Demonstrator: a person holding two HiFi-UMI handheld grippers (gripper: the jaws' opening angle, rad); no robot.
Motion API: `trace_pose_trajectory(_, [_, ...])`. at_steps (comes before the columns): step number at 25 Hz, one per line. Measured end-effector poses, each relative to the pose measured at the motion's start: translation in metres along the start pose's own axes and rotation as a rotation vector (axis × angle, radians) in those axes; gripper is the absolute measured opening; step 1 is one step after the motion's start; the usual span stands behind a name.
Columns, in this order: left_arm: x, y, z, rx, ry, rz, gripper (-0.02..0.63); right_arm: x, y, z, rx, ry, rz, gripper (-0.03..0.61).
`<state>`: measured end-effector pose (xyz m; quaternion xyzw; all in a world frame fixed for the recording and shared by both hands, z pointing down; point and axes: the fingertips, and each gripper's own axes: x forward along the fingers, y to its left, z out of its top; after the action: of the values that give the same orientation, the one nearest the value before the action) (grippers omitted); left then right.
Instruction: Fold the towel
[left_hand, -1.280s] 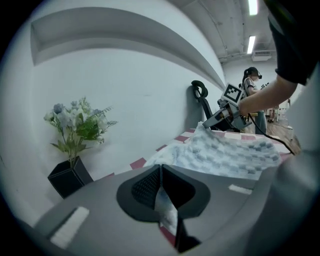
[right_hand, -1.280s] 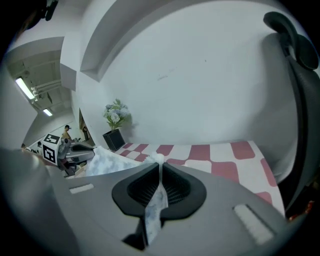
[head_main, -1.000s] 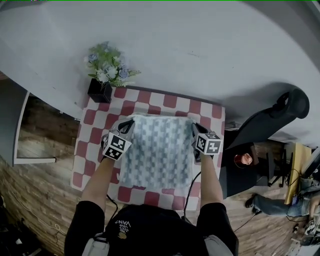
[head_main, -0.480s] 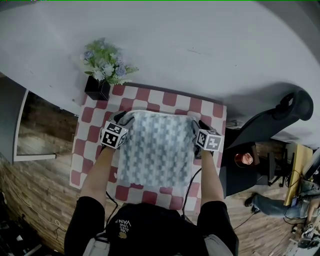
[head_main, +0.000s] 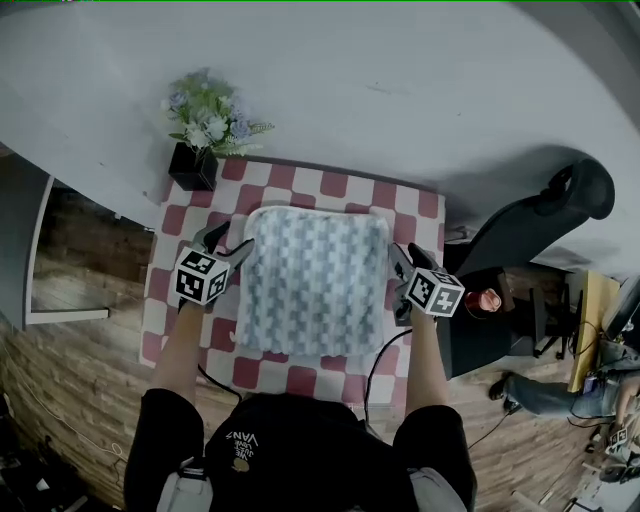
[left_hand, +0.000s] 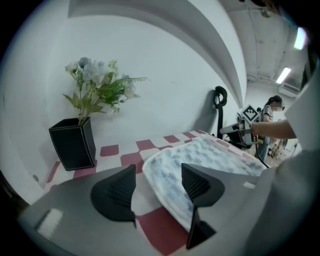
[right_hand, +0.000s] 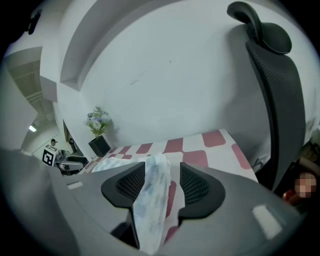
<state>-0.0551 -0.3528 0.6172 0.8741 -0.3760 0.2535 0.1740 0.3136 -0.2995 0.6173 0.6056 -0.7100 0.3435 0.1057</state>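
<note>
There, a black vase (head_main: 194, 166) held flowers (head_main: 205, 115) at a corner of the checkered surface (head_main: 330, 185); the left tongs (head_main: 228, 242) and right tongs (head_main: 406, 262) had just opened wide, the towel (head_main: 312, 280) edges lying loose between their jaws.

The place reads as a workroom or lab with one corner dressed up like a home: a small table under a red-and-white checked cloth (head_main: 170, 262) stands against a bare white wall (head_main: 400, 80), with a black square vase (head_main: 195, 168) of pale flowers (head_main: 210, 118) at its far corner. Around that homely spot are a black mesh office chair (head_main: 545, 225), loose cables (head_main: 371, 368), a wood-pattern floor (head_main: 70, 370), tube lights (left_hand: 283, 75) on a bare ceiling, and another person (left_hand: 274, 106) among equipment in the background
</note>
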Motion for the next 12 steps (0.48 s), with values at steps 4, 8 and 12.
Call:
trace_pose_trajectory(4, [-0.028,-0.032,-0.023,0.030,0.018,-0.076,0.285,-0.035,0.015,-0.022,0.002,0.004,0.006,0.216])
trace_pose_trajectory(8, [-0.055,-0.058,-0.052,0.049,0.027,-0.113,0.290,-0.066,0.032,-0.055,0.041,0.023,0.017,0.219])
trace_pose_trajectory(12, [-0.075,-0.086,-0.082,0.029,0.055,-0.164,0.290,-0.093,0.041,-0.096,0.084,0.052,0.009,0.222])
